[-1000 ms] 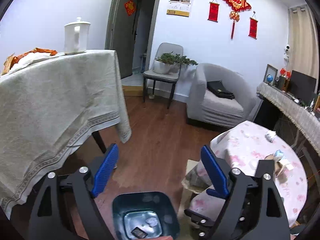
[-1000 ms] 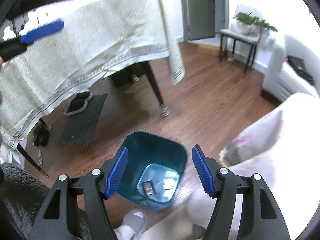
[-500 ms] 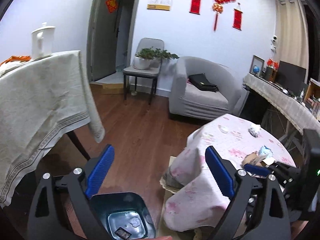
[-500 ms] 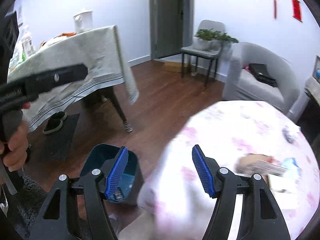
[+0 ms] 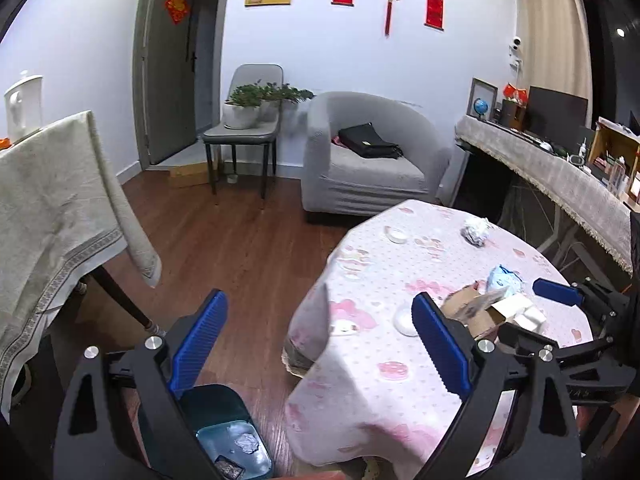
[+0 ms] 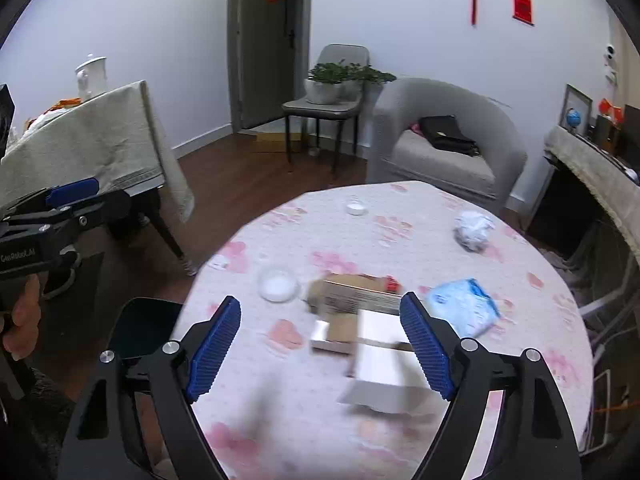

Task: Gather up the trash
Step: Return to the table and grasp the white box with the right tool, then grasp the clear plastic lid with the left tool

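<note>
A round table with a pink-patterned cloth (image 6: 400,432) holds trash: a crumpled paper ball (image 6: 472,230), a blue wrapper (image 6: 464,312), a brown carton (image 6: 352,296), white boxes (image 6: 380,364) and two small white lids (image 6: 278,284). My right gripper (image 6: 322,348) is open and empty above the boxes. My left gripper (image 5: 320,344) is open and empty, over the floor left of the table. The teal bin (image 5: 228,440) stands below it with scraps inside; its rim also shows in the right wrist view (image 6: 140,328).
A table draped in beige cloth (image 5: 48,208) stands on the left. A grey armchair (image 5: 368,168) with a black bag, a chair with a plant (image 5: 244,128) and a long sideboard (image 5: 560,176) line the far side. Wooden floor (image 5: 232,248) lies between.
Both grippers have swung from the bin toward the round table. The right gripper has moved from over the bin to over the tabletop trash. Both stay open.
</note>
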Demonstrator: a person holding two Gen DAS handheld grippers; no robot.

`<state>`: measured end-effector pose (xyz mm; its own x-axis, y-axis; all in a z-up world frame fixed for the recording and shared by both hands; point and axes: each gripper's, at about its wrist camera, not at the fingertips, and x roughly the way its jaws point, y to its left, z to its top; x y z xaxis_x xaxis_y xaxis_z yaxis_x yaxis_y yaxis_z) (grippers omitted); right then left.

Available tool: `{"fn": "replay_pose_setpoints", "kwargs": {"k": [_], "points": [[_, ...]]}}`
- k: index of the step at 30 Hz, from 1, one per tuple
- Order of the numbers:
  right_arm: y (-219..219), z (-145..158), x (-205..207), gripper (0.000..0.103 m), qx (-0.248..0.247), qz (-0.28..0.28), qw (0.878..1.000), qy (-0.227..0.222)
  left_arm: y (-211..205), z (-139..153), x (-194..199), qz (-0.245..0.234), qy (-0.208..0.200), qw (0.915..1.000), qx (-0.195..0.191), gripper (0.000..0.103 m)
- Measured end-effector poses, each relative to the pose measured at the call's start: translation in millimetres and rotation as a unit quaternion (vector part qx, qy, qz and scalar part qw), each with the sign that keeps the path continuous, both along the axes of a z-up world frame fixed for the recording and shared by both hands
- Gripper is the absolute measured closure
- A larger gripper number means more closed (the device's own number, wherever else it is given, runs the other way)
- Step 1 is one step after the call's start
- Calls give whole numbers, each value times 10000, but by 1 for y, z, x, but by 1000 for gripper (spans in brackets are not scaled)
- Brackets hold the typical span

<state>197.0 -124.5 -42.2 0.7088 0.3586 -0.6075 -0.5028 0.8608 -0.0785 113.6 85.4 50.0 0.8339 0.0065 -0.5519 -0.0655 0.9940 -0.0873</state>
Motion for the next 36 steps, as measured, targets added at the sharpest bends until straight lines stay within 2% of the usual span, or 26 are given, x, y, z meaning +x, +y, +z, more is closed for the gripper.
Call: {"fn": "replay_pose_setpoints", "kwargs": {"k": [9,14,18,22,28,36], "points": [[-32,-14,14,16,-168,-493,9984,208,-27,-10,12,-196,148,9997,44,8],[-47,-28,26,16,196,-576,9959,664,-42,-14,17,-274,205,9993,166,8],[-50,-34,33,16,386,-564,9944,811,-49,-17,19,-369,270,9989,119,8],[-50,-42,38,24,402,-551,9931,951,-56,-19,22,-443,308,9985,91,8],[-57,-36,37,28,518,-579,9936,820,-60,-27,29,-460,484,9978,3,8],[-74,-29,36,28,620,-748,9926,732,-65,-43,39,-493,740,9960,28,8]]}}
